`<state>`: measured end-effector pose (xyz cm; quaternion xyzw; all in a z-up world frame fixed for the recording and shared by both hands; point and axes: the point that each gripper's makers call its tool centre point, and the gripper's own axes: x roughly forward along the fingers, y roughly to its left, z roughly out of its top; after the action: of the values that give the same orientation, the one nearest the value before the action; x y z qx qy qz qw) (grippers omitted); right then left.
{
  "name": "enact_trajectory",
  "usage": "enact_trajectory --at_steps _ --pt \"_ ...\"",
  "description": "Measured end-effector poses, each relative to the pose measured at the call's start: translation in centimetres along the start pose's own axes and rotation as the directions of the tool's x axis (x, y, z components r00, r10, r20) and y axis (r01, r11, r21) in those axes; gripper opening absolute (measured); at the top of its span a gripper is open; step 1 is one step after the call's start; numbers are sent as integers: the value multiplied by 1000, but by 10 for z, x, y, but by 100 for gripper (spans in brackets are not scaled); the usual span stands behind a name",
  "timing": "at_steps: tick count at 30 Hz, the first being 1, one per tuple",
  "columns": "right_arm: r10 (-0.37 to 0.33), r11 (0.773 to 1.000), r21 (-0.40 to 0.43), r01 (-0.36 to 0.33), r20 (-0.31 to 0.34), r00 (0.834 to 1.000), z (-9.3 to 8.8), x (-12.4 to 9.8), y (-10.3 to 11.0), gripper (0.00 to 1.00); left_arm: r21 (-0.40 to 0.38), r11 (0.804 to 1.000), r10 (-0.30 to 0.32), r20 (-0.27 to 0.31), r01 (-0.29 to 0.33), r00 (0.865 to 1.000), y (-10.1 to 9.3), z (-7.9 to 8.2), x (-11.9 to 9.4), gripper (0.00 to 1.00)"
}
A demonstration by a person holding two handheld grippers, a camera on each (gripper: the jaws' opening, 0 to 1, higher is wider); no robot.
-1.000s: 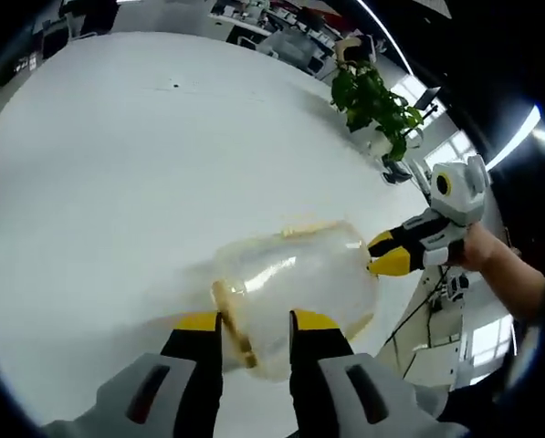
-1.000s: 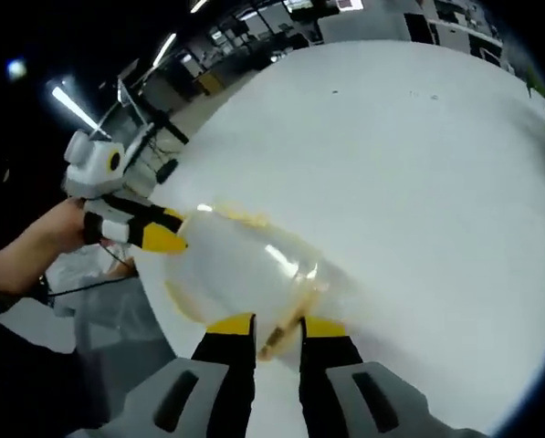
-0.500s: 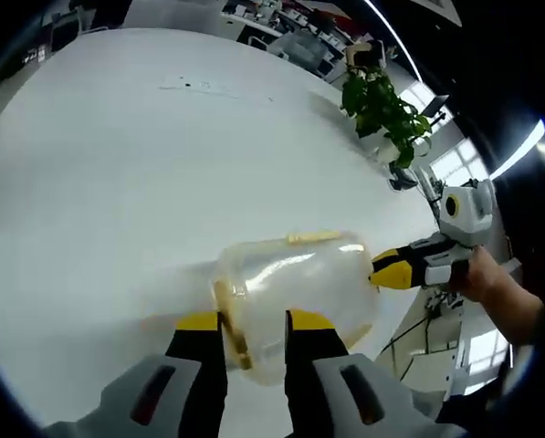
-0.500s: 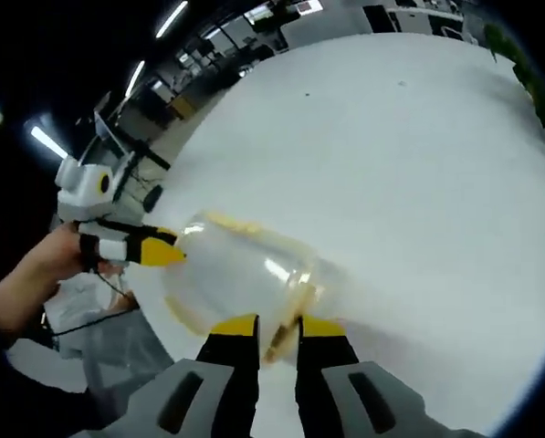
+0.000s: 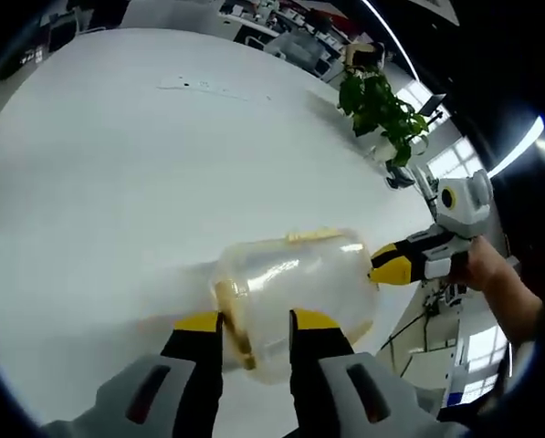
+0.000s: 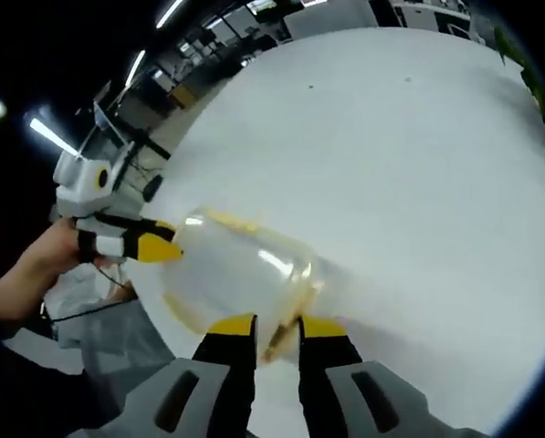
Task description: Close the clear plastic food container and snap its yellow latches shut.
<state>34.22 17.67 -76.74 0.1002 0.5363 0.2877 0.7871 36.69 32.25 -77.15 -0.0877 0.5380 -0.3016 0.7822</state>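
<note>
I am holding the clear plastic food container (image 5: pixel 295 297) from both ends, low and centre in the left gripper view, where it is lying on its side on the white table (image 5: pixel 117 164). My left gripper (image 5: pixel 256 330) is closing its two yellow-tipped jaws on the near end, with a yellow latch (image 5: pixel 232 321) caught between them. At the right of that frame my right gripper (image 5: pixel 389 265) is touching the far end of the container, a hand (image 5: pixel 484 270) behind it; a potted plant (image 5: pixel 378 108) is standing in the upper right.

In the right gripper view the container (image 6: pixel 240 274) is sitting lower left of centre. My right gripper (image 6: pixel 277 330) is clamping a yellow latch (image 6: pixel 284 330) there, while my left gripper (image 6: pixel 151 246) is meeting the container's other end at the left of the frame.
</note>
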Motion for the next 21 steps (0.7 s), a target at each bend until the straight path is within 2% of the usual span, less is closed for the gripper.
enact_trajectory --at_steps 5,8,10,12,15,18,19,21 --pt "-14 999 -39 15 15 1000 1 0 -1 16 79 997 -8 14 7 1000 -3 -3 0 29" --pt "-42 991 -123 44 17 999 4 0 0 16 135 991 -12 37 6 999 -6 -3 1 33" --pt "-49 989 -136 50 14 999 4 0 2 16 152 988 -10 50 3 999 -6 -2 1 34" --pt "-53 987 -154 54 8 999 5 0 1 16 231 973 -9 65 -6 998 -5 3 2 36" --pt "-60 982 -180 60 2 998 5 0 0 16 293 956 1 48 -15 999 -7 5 1 37" --pt "-82 969 -235 80 0 997 6 -1 0 16 394 918 22 54 -41 998 -6 10 1 38" --pt "-89 963 -255 86 2 996 6 -1 0 17 406 913 25 55 -45 998 -7 10 1 39" --pt "-98 956 -278 96 4 995 6 -2 0 17 478 877 25 75 -58 997 -10 14 0 39"
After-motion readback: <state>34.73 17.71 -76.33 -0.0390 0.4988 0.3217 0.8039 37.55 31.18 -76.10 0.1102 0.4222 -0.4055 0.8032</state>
